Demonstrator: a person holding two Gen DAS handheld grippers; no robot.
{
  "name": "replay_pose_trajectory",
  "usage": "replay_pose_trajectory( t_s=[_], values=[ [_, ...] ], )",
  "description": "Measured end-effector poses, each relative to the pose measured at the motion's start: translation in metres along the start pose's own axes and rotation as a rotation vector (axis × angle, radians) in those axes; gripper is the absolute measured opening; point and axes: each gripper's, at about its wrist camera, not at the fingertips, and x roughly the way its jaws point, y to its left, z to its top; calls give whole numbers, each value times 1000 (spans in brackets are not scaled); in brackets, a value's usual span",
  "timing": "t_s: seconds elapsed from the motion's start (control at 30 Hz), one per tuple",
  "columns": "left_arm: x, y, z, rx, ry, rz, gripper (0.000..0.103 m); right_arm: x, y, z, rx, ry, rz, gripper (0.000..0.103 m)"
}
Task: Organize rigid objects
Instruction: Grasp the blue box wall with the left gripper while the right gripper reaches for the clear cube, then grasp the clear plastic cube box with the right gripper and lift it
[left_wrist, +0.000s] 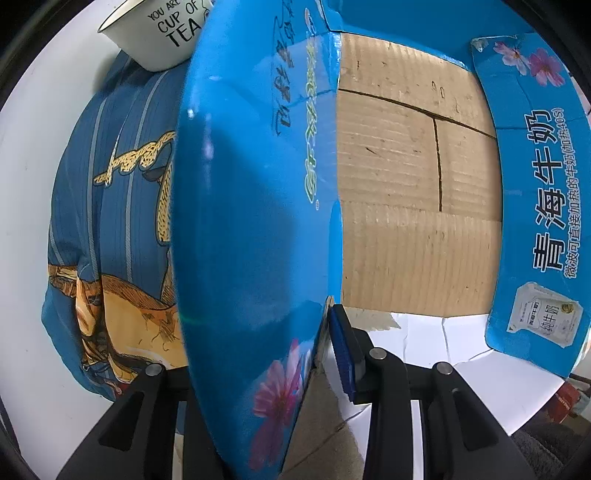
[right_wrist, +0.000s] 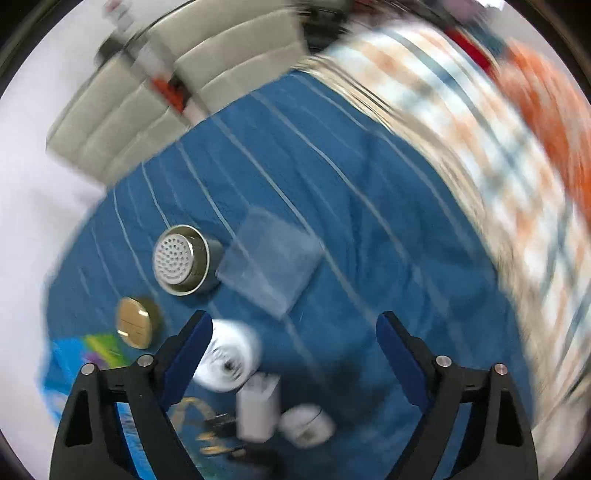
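My left gripper (left_wrist: 325, 347) is shut on the side wall of a blue milk carton box (left_wrist: 251, 206), whose brown cardboard inside (left_wrist: 417, 177) is empty. A white "cup of tea" cup (left_wrist: 162, 33) sits behind the box. My right gripper (right_wrist: 295, 354) is open and empty above a blue bedspread (right_wrist: 369, 206). Below it lie a white cup (right_wrist: 229, 354), a white block (right_wrist: 258, 406), a small white jar (right_wrist: 306, 424), a steel strainer cup (right_wrist: 183, 260), a gold round lid (right_wrist: 133, 322) and a clear square box (right_wrist: 269, 260). The right wrist view is motion-blurred.
A blue printed pillow (left_wrist: 110, 229) lies left of the box. A beige padded headboard (right_wrist: 166, 96) and a checked blanket (right_wrist: 498, 155) border the bedspread. A corner of the blue box (right_wrist: 74, 365) shows at lower left.
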Motion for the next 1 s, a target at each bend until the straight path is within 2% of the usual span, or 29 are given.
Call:
replay_pose_trajectory(
  t_s=[0.17,0.27,0.37,0.4,0.43,0.5,0.6,0.67,0.8,0.9,1.0],
  values=[
    [0,2,8,0,1,3,32,32,39,26,-301,57,-116,92],
    [1,3,10,3,4,2,33,51,53,31,-404,105,-120,93],
    [1,6,12,4,4,2,33,70,57,35,-431,144,-154,92],
    [1,6,13,2,4,1,33,74,57,37,-412,149,-145,90],
    [1,6,13,0,4,0,32,75,54,39,-376,160,-108,82],
    [1,6,13,0,3,2,33,75,44,44,-261,180,-86,82],
    [1,6,13,-5,-1,2,33,74,17,47,-2,269,-10,80],
    [1,6,12,-4,-1,3,33,69,2,43,125,319,27,80],
    [1,6,11,-7,-3,6,33,60,-2,35,123,301,-30,80],
    [1,6,11,-8,-2,5,33,78,-1,32,122,361,20,80],
    [1,6,11,-2,-4,10,34,83,2,35,100,339,21,76]
  ],
)
